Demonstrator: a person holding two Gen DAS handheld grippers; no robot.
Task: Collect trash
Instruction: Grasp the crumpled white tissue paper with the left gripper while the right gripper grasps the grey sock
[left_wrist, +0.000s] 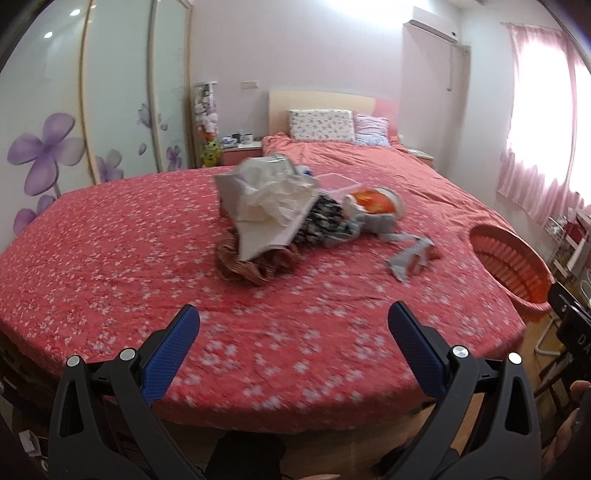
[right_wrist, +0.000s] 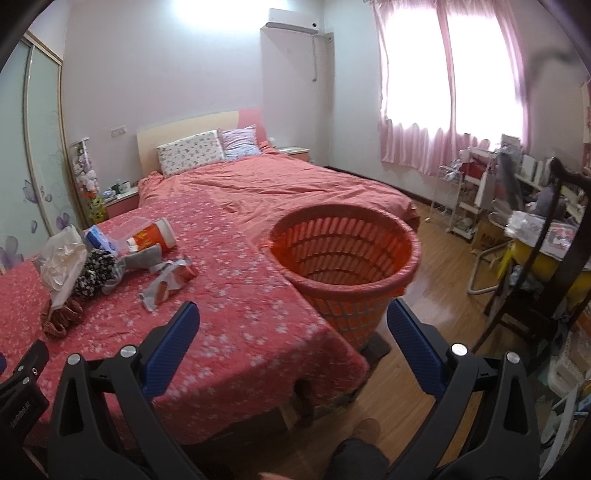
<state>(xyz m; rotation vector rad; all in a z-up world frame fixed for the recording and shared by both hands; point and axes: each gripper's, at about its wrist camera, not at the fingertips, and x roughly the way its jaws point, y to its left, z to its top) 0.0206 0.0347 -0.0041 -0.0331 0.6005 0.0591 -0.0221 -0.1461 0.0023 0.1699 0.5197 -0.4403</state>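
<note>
Both grippers, left (left_wrist: 293, 321) and right (right_wrist: 293, 321), spread wide, empty; basket (right_wrist: 369, 288) beside bed edge (right_wrist: 332, 332).

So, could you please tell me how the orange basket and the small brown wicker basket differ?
The orange basket stands upright beside the bed; the small brown wicker basket lies on the bed, tipped among the trash. The orange basket looks much larger. The orange basket appears empty, while paper covers the wicker one. Both have open, ribbed walls.
</note>
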